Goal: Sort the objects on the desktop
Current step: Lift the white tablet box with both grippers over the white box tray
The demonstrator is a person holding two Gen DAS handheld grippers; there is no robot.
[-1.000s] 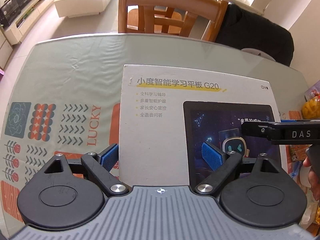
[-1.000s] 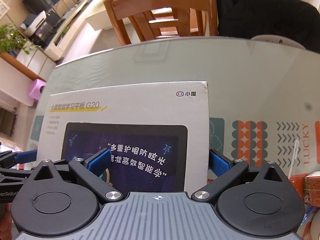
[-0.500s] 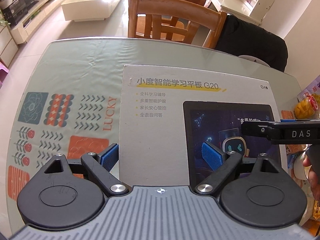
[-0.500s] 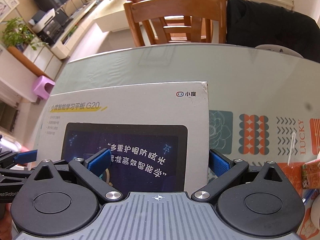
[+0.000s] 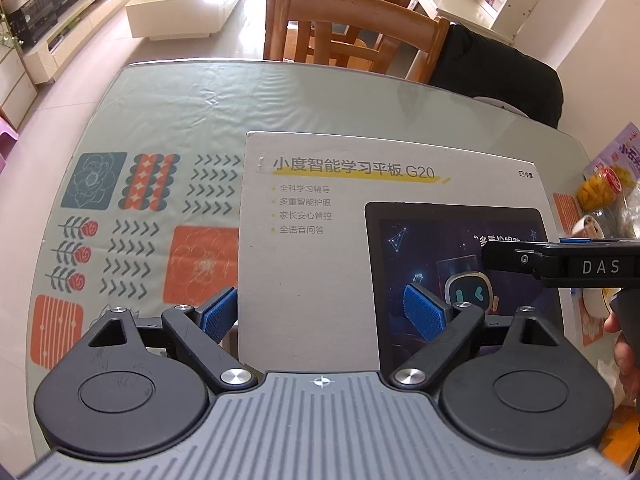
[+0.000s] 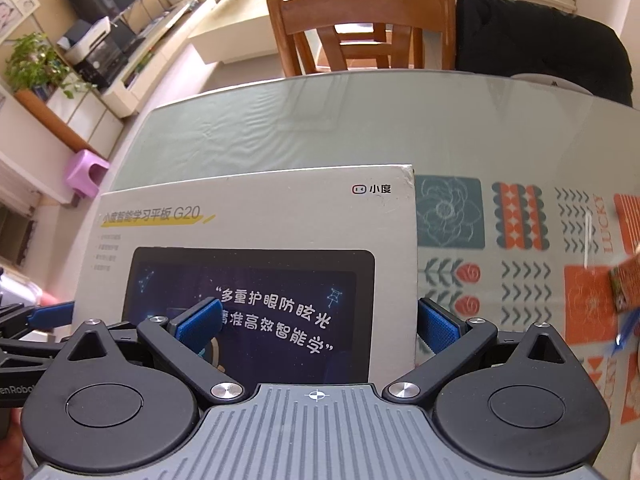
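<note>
A large flat white tablet box (image 5: 360, 216) with Chinese print and a tablet picture is held above the patterned table. My left gripper (image 5: 320, 312) is shut on the box's near left corner, one blue pad under its left edge and one on top. My right gripper (image 6: 316, 324) is shut on the box (image 6: 256, 220) at its near right corner, one pad on the tablet picture and one at the right edge. The right gripper's arm (image 5: 568, 266) shows at the right of the left wrist view.
The glass-topped table (image 5: 168, 128) has a patterned cloth. Snack packets and a jar (image 5: 600, 188) lie at its right side. A red packet (image 6: 626, 284) shows at the right edge. Wooden chairs (image 5: 348, 36) and a black-draped chair (image 6: 536, 52) stand behind the table.
Both grippers and the box have risen and drawn back together; more of the table pattern shows beside the box. The grips have not changed.
</note>
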